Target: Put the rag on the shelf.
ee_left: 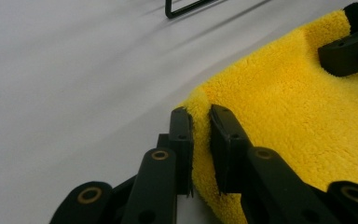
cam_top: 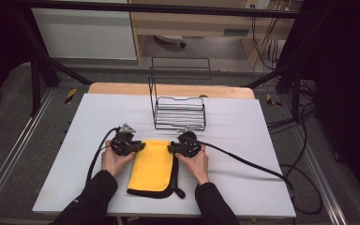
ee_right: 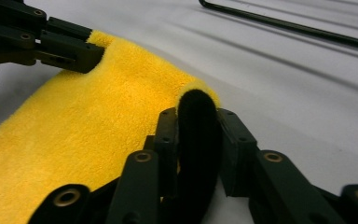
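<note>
Left gripper (ee_left: 200, 116) clamps the fluffy yellow cloth (cam_top: 153, 164) at its far-left corner; right gripper (ee_right: 196, 116) pinches the black-trimmed far-right corner. Cloth lies folded on the white table (cam_top: 243, 187), corners hidden between jaws. Wire rack (cam_top: 179, 110) sits behind.

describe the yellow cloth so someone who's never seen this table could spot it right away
On the white table, look at the near edge, in front of the black wire rack. The yellow cloth lies there folded, between the person's two hands, its far corners pinched by the left gripper and the right gripper. It is the one bright, fluffy thing there, with a black trim along its right and near edges.
</note>
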### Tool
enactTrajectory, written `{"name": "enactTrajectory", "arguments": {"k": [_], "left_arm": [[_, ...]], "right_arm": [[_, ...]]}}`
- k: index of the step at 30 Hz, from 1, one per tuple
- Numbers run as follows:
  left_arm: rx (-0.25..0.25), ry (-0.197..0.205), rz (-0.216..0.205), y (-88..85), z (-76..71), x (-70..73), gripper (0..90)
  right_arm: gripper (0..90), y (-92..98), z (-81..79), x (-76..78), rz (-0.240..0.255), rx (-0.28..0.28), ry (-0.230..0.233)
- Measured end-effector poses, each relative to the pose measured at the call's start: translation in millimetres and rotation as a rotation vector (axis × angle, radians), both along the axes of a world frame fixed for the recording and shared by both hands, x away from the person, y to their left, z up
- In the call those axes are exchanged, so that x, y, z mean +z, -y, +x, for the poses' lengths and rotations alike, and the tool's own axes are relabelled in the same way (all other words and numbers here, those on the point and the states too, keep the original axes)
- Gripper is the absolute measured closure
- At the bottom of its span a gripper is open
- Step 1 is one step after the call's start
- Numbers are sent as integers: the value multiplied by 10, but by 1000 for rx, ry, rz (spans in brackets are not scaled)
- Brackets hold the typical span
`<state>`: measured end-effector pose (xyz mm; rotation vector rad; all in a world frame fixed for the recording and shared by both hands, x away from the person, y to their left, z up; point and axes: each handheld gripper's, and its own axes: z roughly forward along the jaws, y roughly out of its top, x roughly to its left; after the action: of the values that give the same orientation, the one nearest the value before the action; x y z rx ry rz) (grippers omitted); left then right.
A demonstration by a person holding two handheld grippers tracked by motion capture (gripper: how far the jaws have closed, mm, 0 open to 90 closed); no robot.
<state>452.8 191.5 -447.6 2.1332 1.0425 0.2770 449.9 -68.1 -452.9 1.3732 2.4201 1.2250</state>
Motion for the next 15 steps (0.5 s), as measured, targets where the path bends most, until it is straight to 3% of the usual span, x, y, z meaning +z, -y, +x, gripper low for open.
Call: {"name": "enactTrajectory", "arguments": {"k": [8, 15], "left_arm": [[-13, 2, -8, -15, 9, -6, 785], [0, -8, -22, -22, 7, 10, 823]], "right_arm": [[772, 3, 18, 10, 15, -3, -30], [779, 7, -2, 29, 14, -5, -12]]}}
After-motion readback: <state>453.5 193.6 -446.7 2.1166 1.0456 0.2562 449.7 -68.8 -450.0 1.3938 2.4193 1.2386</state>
